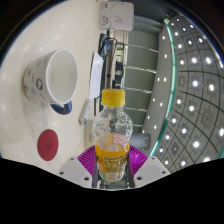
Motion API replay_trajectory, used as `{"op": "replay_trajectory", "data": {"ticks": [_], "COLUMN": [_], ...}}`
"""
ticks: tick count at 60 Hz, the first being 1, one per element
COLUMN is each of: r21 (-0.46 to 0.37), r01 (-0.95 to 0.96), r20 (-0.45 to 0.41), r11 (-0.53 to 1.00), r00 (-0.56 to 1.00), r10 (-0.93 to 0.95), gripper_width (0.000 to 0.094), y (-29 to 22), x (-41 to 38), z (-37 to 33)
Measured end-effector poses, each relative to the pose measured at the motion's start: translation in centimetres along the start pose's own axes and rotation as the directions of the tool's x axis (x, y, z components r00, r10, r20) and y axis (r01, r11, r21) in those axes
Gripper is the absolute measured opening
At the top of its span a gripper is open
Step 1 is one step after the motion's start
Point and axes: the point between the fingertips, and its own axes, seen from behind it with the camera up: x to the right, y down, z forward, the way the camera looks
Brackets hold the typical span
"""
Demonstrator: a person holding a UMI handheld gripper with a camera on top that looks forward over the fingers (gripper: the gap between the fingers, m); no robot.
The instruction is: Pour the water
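Observation:
A clear plastic bottle [113,128] with a yellow cap and a yellow-orange label stands upright between my fingers. Both purple pads [88,157] press against its labelled lower half, so my gripper [112,160] is shut on it. A white mug [52,80] with a dark printed pattern sits on the pale table [30,125] beyond the fingers and to the left, its open mouth turned toward me. The bottle's base is hidden below the fingers.
A round red coaster [47,143] lies on the table left of the fingers, in front of the mug. Grey metal frames and a white box [120,15] stand behind the bottle. To the right rises a ceiling with rows of lights [185,90].

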Motion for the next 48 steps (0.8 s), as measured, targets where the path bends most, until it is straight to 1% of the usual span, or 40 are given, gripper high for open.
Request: {"op": "replay_trajectory", "data": {"ticks": [6, 11, 21, 27, 32, 39, 43, 48], "r21": [0.054, 0.065, 0.095, 0.114, 0.125, 0.136, 0.109, 0.050], "r01": [0.191, 0.288, 0.331, 0.285, 0.150, -0.152, -0.340, -0.601], "r20": [-0.072, -0.099, -0.105, -0.096, -0.049, 0.040, 0.110, 0.203], "r11": [0.980, 0.955, 0.939, 0.952, 0.981, 0.979, 0.934, 0.798], "r00": [0.980, 0.955, 0.941, 0.957, 0.988, 0.988, 0.938, 0.788], "r10": [-0.187, -0.281, -0.321, -0.275, -0.145, 0.148, 0.329, 0.581], "gripper_width": [0.0416, 0.0418, 0.0416, 0.0417, 0.0417, 0.0417, 0.0416, 0.0418], "y": [-2.0, -2.9, -3.7, -4.2, -4.1, -3.8, -3.1, -3.1], "x": [0.5, 0.3, -0.1, 0.3, 0.6, 2.0, 2.8, 2.8], "z": [0.1, 0.4, 0.4, 0.3, 0.3, -0.3, -1.0, -1.5]}}
